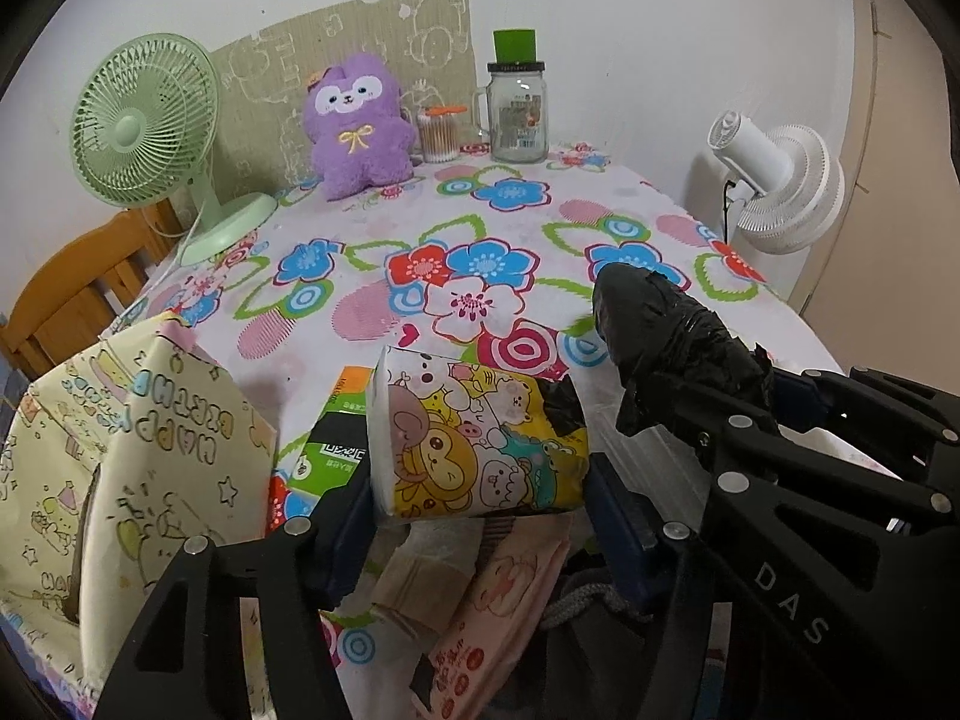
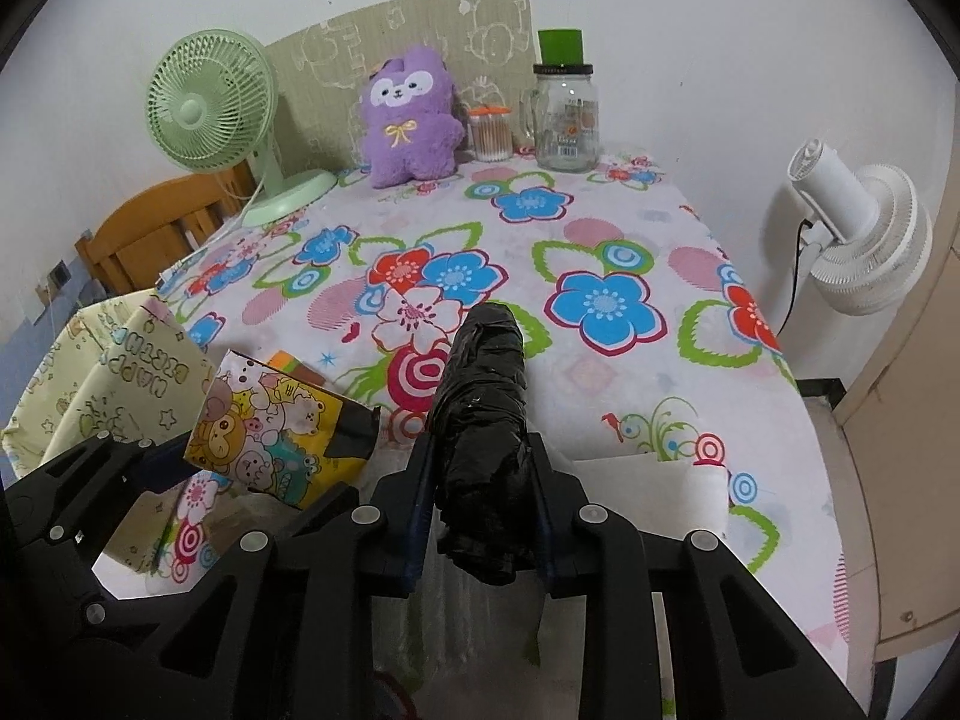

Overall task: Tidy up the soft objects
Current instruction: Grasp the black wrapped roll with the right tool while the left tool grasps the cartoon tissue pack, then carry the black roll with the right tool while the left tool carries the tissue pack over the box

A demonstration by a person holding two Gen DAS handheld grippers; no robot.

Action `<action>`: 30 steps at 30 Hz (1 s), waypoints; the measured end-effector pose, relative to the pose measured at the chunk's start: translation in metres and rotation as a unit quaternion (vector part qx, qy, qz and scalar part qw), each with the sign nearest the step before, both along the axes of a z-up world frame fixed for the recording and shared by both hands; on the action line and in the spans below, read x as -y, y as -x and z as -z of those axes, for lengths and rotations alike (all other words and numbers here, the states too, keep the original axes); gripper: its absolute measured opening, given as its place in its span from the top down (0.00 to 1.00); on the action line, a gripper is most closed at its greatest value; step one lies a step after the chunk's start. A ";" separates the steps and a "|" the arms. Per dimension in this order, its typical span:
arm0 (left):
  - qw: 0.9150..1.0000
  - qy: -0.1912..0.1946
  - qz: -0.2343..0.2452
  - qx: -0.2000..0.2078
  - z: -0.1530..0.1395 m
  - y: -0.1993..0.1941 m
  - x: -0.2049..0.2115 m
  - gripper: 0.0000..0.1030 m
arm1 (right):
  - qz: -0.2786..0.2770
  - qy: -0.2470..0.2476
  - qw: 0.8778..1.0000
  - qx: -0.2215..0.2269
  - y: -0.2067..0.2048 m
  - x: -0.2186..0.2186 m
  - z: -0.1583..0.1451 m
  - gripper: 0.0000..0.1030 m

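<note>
Left wrist view: your left gripper point(image 1: 480, 516) clamps a cartoon-printed tissue pack point(image 1: 474, 444), lifted above the near edge of the flowered table point(image 1: 540, 222). A gift bag point(image 1: 138, 438) stands at the near left corner.

Right wrist view: your right gripper point(image 2: 480, 480) pinches a black wrapped roll point(image 2: 483, 426), raised over the table's near edge.
</note>
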State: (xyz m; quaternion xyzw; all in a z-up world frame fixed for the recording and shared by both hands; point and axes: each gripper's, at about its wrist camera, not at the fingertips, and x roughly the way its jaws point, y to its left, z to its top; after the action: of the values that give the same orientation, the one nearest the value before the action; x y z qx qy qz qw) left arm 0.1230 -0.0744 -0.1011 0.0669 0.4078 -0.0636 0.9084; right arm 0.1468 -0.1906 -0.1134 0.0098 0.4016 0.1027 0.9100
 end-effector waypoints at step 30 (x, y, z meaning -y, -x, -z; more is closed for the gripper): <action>0.997 0.011 0.006 0.075 -0.052 0.063 -0.013 0.35 | 0.020 0.013 0.997 0.071 0.070 -0.012 -0.061 0.70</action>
State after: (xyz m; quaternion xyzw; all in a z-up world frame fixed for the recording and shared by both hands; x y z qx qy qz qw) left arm 0.0604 -0.0618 -0.0488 0.0638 0.3374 -0.0689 0.9367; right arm 0.0766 -0.1790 -0.0529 -0.0011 0.3367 0.0800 0.9382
